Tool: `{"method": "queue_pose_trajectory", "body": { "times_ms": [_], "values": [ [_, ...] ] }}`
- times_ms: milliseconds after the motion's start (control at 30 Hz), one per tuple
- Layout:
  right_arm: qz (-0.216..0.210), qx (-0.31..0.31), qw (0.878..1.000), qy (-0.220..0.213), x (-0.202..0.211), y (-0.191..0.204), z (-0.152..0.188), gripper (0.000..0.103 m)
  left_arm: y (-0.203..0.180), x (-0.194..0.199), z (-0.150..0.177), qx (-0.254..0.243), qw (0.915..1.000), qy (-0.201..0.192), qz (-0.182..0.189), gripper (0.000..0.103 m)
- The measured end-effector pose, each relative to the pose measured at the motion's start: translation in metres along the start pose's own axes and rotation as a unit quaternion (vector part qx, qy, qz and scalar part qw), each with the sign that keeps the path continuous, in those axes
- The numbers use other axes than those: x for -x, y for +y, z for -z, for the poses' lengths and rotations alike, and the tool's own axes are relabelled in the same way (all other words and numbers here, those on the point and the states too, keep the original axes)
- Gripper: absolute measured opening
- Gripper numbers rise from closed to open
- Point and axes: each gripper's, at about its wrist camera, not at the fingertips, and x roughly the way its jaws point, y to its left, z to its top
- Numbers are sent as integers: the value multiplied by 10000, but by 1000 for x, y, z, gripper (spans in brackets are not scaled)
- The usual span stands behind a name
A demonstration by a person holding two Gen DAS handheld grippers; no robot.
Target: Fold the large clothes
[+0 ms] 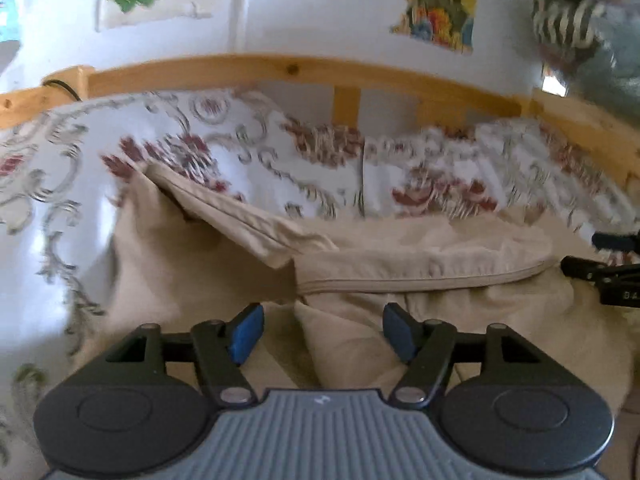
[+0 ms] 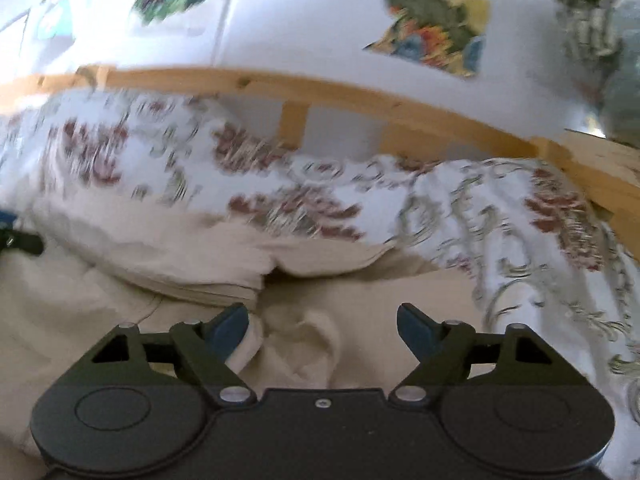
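Both jaws spread wide, holding nothing: left gripper (image 1: pixel 323 330), right gripper (image 2: pixel 323 330). Beige garment (image 1: pixel 192 280) rumpled on flowered bedspread (image 1: pixel 72 184). Probably soft, limp, light; best pinched at hem (image 1: pixel 420 280).

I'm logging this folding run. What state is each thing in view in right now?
left tool: open, holding nothing, over the cloth.
right tool: open, holding nothing, over the cloth.
beige garment: lying on the bed, rumpled, partly folded over itself.
floral bedcover: spread under the garment, wrinkled.
wooden bed rail: fixed along the wall side.
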Motion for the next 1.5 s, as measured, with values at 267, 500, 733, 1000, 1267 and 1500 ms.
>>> {"method": "queue_pose_trajectory", "body": {
  "times_ms": [267,500,733,1000,1267,1500],
  "values": [
    [-306,-1466,9883,300,6,-35,3,85,17,21,25,-153,9956,522,-764,74],
    [608,-1041,9891,844,-17,-40,14,85,25,23,28,-322,9938,681,-824,73],
    [656,-993,9883,958,-30,-47,17,90,28,23,29,-272,9950,701,-661,77],
    [-212,-1202,9889,847,54,-54,6,96,17,78,20,-219,9984,364,-382,102],
    [-824,-57,9952,524,159,2,15,102,-19,143,42,-776,9959,415,-205,102],
    [-1222,-764,9850,944,158,17,27,98,-39,152,51,-930,9934,667,-25,102]
  ]
}}
